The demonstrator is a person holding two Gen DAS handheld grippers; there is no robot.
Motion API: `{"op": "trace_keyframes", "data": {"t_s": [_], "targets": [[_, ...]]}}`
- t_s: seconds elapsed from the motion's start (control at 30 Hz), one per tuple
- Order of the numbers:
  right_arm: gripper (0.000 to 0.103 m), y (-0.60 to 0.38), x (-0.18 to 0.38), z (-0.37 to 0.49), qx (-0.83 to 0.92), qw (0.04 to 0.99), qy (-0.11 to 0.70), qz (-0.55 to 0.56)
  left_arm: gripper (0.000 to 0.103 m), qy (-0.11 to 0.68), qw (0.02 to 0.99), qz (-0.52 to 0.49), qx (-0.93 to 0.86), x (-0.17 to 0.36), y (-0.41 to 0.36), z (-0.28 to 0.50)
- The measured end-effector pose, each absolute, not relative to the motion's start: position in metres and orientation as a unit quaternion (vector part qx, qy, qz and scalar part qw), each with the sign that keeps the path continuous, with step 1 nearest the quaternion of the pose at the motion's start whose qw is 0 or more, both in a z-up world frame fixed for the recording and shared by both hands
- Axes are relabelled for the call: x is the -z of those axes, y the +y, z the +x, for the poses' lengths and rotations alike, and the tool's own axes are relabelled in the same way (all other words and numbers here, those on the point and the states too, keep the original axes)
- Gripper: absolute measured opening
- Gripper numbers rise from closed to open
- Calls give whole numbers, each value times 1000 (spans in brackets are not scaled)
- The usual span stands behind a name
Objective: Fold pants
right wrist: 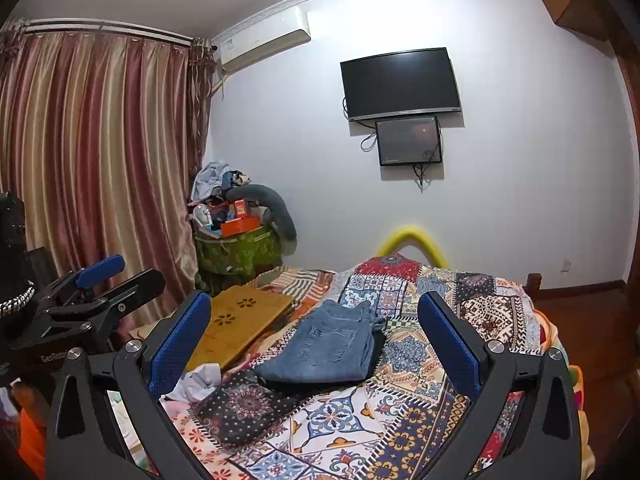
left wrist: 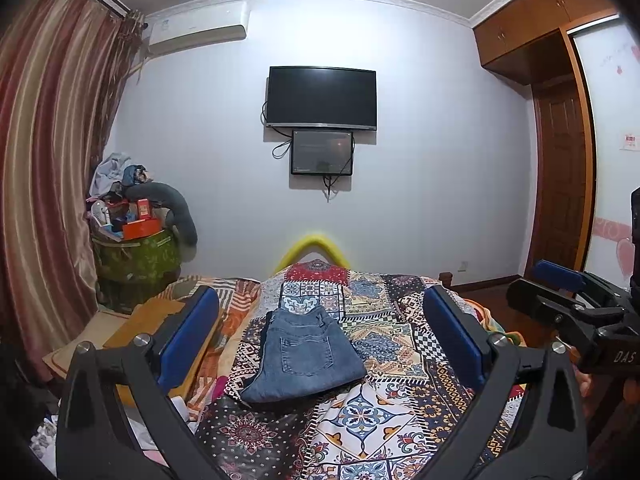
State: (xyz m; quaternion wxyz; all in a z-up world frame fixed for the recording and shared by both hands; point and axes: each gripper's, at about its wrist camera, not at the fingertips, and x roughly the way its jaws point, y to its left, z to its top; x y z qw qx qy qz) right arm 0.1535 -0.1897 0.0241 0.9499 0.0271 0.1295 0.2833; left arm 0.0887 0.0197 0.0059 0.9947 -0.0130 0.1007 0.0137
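Observation:
A pair of blue jeans (left wrist: pixel 305 354) lies folded into a compact stack on the patterned bedspread (left wrist: pixel 400 360), back pocket up. It also shows in the right wrist view (right wrist: pixel 332 350). My left gripper (left wrist: pixel 320 332) is open and empty, held above the bed with the jeans between and beyond its blue pads. My right gripper (right wrist: pixel 314 334) is open and empty, also raised, the jeans lying ahead of it. The right gripper shows at the right edge of the left wrist view (left wrist: pixel 568 292), and the left gripper at the left edge of the right wrist view (right wrist: pixel 100 280).
A wooden lap tray (right wrist: pixel 240 326) lies on the bed left of the jeans, with crumpled white cloth (right wrist: pixel 198 382) near it. A cluttered green basket (right wrist: pixel 236 252) stands by the curtain (right wrist: pixel 100 160). A TV (left wrist: pixel 322 96) hangs on the far wall. A wardrobe (left wrist: pixel 560 120) is at right.

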Motion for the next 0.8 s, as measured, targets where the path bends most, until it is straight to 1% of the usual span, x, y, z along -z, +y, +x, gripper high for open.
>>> {"op": "trace_keyframes", "data": {"t_s": [0.8], "targets": [[103, -193, -23, 157, -283, 949, 135, 36, 103, 125, 992, -26, 0, 0, 18, 99]]}}
